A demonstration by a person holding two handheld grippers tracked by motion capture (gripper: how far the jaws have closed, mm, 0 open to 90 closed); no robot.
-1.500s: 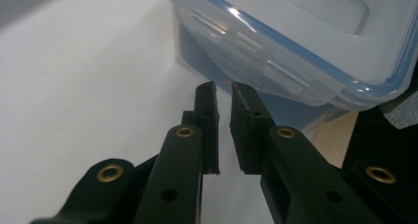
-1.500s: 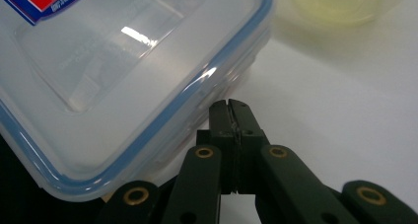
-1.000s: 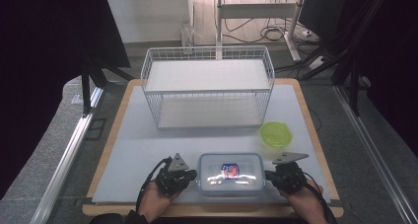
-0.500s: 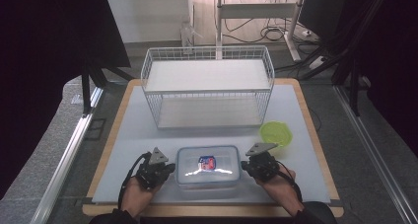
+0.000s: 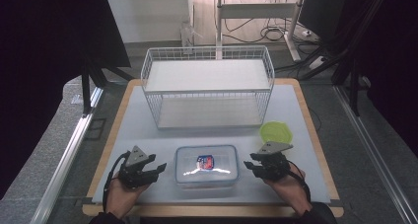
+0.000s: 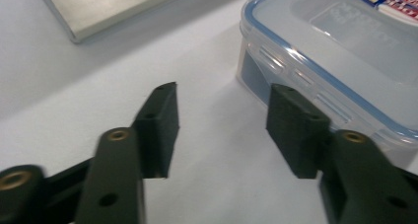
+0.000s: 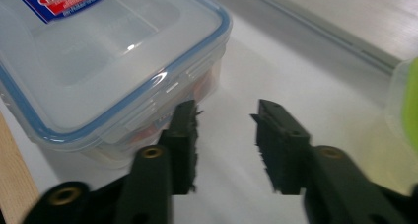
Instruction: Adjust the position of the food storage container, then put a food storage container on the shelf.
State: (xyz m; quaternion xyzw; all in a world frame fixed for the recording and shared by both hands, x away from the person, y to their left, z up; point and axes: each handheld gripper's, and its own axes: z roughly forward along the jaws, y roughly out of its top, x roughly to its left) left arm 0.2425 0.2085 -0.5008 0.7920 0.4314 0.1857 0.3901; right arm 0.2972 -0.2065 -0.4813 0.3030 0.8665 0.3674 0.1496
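Clear plastic lidded container lying at six o'clock on the desk, long axis running nine to three. Flanking it, left gripper and right gripper about equally near, jaws just opening, half spread, gripping nothing. Sitting beyond: green bowl, wire rack.

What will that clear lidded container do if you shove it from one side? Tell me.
The clear container would probably slide rather than tip, since it sits low and flat on the smooth white table. Its hard plastic walls look stiff, so likely no flexing. The glossy lid and sides may be slippery for the left tool.
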